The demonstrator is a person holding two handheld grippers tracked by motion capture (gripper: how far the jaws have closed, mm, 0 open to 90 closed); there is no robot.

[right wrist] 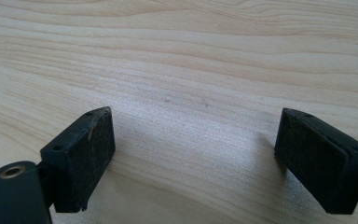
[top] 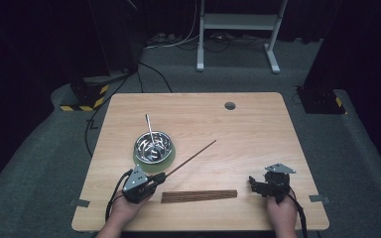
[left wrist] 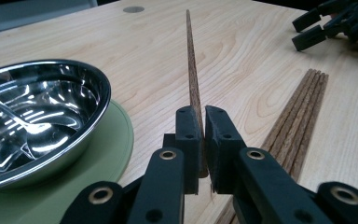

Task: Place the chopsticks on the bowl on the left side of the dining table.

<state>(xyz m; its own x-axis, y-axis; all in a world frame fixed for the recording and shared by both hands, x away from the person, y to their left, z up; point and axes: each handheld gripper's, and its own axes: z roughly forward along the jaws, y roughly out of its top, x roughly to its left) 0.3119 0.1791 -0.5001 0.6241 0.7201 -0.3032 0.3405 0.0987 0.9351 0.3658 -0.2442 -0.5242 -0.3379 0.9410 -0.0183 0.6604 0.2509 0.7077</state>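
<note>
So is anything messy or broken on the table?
Nothing looks broken or spilled. The brown sticks lie in a tidy row, and the left tongs hold one stick up off the table. A thin metal utensil leans in the shiny bowl, which sits on a green mat. The right tongs are open.

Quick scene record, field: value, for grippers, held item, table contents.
left gripper: shut on one chopstick, tip pointing away over the table
right gripper: open, nothing between the jaws, over bare table
chopstick bundle: flat on the table between the hands
bowl: steel, on a green mat
spoon: in the bowl, handle sticking up past the far rim
</note>
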